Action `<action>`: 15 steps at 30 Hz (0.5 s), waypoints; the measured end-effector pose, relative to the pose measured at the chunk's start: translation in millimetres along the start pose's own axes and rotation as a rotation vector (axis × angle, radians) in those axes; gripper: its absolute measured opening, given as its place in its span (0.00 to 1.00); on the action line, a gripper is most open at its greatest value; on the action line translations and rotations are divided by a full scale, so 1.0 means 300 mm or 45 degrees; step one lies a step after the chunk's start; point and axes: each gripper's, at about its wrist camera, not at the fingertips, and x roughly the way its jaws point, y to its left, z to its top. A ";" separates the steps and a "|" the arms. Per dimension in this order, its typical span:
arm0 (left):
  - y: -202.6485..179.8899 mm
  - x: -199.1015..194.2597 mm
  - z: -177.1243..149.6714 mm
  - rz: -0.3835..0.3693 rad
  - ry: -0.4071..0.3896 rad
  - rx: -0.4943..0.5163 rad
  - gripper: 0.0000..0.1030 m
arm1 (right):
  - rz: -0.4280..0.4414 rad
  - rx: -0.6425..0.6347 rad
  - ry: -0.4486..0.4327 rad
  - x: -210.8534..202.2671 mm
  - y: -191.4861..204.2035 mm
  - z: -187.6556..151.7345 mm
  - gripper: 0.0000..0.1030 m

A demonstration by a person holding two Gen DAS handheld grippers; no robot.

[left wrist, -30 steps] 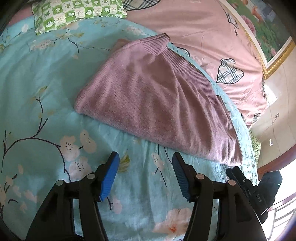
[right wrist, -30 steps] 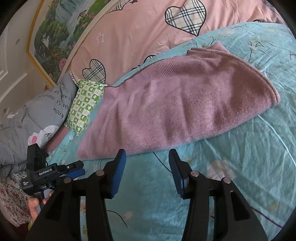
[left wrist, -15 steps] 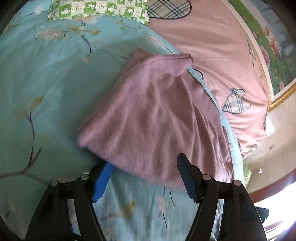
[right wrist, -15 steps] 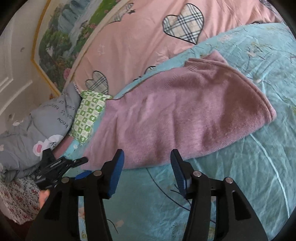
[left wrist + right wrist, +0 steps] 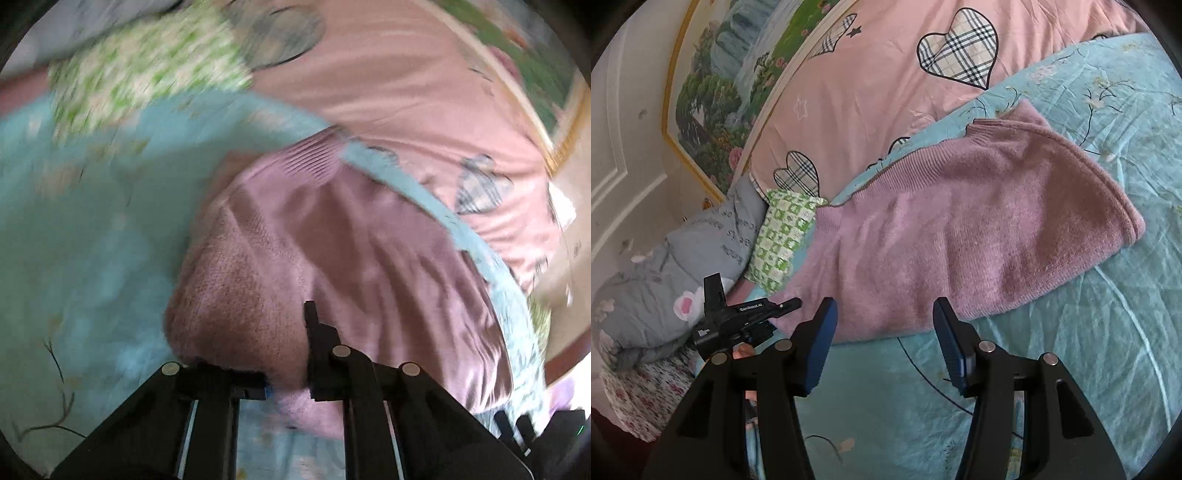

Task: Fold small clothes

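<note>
Since a second before, my left hand-held gripper had gone from the bare sheet in front of the sweater onto its near edge, and its jaws had just been closing; they now stood nearly shut with the knit bunched between them. That view was blurred, so how much cloth was pinched I could not tell. My right hand-held gripper had crept a little nearer and hung about half open and empty, just short of the near edge. The sweater lay flat on the bed, ribbed collar toward the pink quilt.

To fold it well, I judged I should seat the right jaws over the same edge, catch all the layers, lift both ends together, and carry the edge straight across so the fold landed square.
</note>
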 end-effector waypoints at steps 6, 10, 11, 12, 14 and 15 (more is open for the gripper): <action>-0.393 -0.083 -0.019 -0.205 -0.110 0.442 0.07 | -0.021 0.065 -0.077 -0.108 -0.057 0.097 0.54; -0.630 -0.014 -0.132 -0.368 -0.053 0.673 0.06 | -0.036 0.153 -0.150 -0.202 -0.142 0.198 0.54; -0.664 0.026 -0.164 -0.370 -0.022 0.708 0.06 | -0.038 0.169 -0.150 -0.216 -0.158 0.221 0.54; -0.688 0.068 -0.192 -0.359 0.014 0.734 0.06 | -0.050 0.175 -0.147 -0.226 -0.174 0.248 0.54; -0.711 0.151 -0.250 -0.332 0.098 0.771 0.06 | -0.078 0.159 -0.119 -0.222 -0.185 0.289 0.54; -0.710 0.175 -0.269 -0.313 0.119 0.778 0.06 | -0.082 0.149 -0.096 -0.210 -0.187 0.305 0.54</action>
